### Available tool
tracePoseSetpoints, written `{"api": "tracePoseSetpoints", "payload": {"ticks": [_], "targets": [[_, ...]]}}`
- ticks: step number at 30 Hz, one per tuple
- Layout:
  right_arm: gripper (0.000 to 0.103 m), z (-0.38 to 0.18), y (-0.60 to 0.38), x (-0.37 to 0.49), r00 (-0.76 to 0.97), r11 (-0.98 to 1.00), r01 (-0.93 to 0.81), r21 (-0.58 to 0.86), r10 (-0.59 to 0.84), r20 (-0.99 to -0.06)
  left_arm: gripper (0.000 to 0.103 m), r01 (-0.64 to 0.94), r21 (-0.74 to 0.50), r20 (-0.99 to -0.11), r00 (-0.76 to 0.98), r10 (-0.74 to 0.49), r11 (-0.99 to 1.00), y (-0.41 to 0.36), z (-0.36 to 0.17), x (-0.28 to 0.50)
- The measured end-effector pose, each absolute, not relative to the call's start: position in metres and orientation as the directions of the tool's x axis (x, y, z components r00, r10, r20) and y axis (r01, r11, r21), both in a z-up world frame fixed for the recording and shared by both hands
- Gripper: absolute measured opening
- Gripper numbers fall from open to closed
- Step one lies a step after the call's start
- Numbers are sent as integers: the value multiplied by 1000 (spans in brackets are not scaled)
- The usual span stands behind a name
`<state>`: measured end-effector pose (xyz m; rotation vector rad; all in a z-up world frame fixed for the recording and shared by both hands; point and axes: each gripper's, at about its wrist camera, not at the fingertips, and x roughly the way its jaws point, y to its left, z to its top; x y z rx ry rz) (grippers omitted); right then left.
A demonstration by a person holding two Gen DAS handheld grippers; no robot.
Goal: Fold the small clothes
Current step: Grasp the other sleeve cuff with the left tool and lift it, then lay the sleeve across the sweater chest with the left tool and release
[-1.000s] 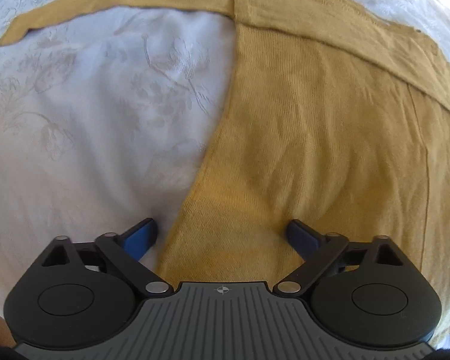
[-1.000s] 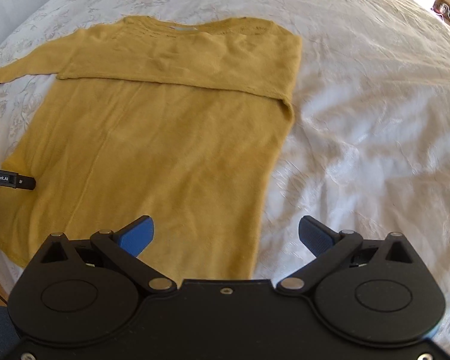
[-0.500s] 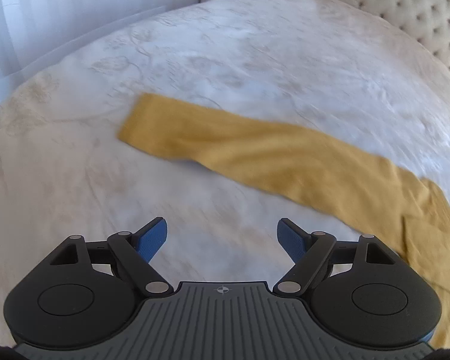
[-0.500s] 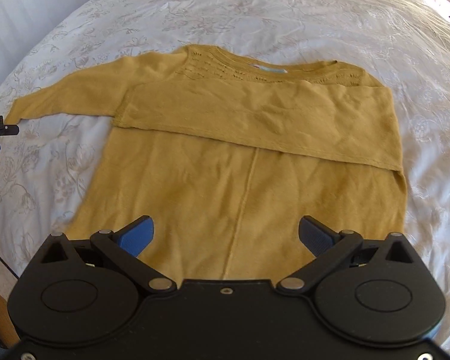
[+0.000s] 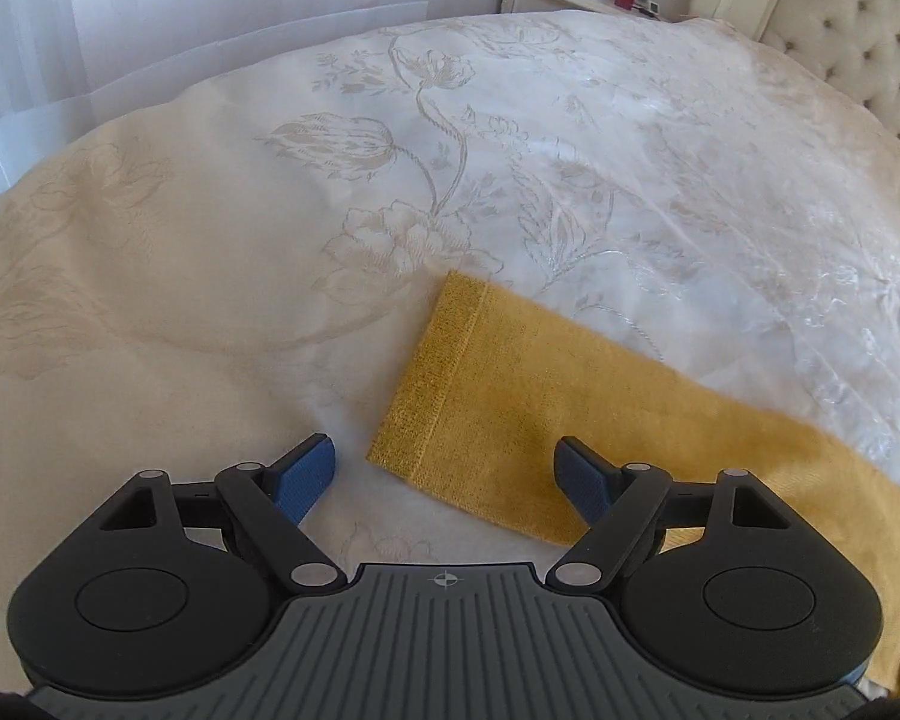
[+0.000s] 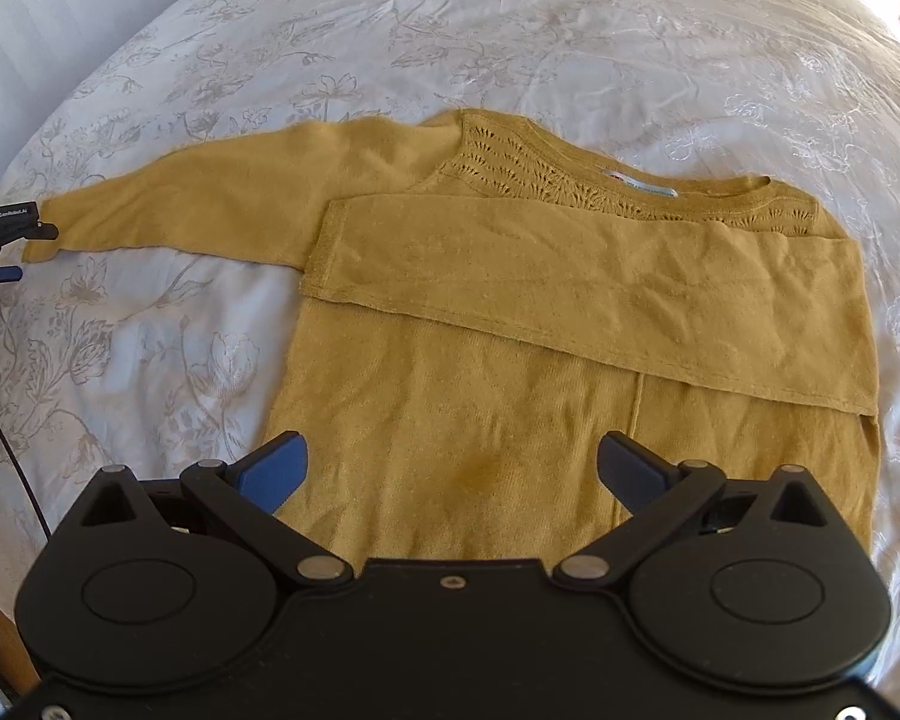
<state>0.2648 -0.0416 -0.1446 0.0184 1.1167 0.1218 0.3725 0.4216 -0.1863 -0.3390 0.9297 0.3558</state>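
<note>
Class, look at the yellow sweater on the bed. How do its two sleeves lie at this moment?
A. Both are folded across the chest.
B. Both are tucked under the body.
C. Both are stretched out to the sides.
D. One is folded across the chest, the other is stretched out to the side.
D: in the right wrist view one sleeve of the sweater lies across the chest, while the other sleeve lies straight out on the bedspread.

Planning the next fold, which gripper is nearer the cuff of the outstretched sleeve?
Left. The left gripper hangs open right over the cuff; the right gripper hovers open over the sweater's body, well away.
</note>
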Motion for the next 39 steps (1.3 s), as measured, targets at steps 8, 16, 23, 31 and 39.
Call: {"api": "tracePoseSetpoints", "payload": {"ticks": [8, 16, 23, 31, 39], "targets": [[102, -149, -37, 275, 413, 991, -112, 71, 111, -904, 12, -372, -134, -805, 581, 118, 919, 427, -188, 382], [102, -150, -49, 266, 421, 989, -110, 103, 140, -896, 10, -291, -194, -739, 671, 56, 937, 396, -132, 373], [102, -153, -77, 247, 437, 983, -97, 153, 180, -881, 10, -97, -295, -614, 781, -110, 951, 319, -56, 362], [102, -154, -137, 220, 461, 969, -125, 212, 246, -853, 10, 100, -380, -517, 801, -301, 920, 171, -10, 347], [102, -153, -221, 200, 499, 969, -73, 235, 239, -833, 10, 209, -426, -538, 724, -432, 880, 9, -39, 339]]}}
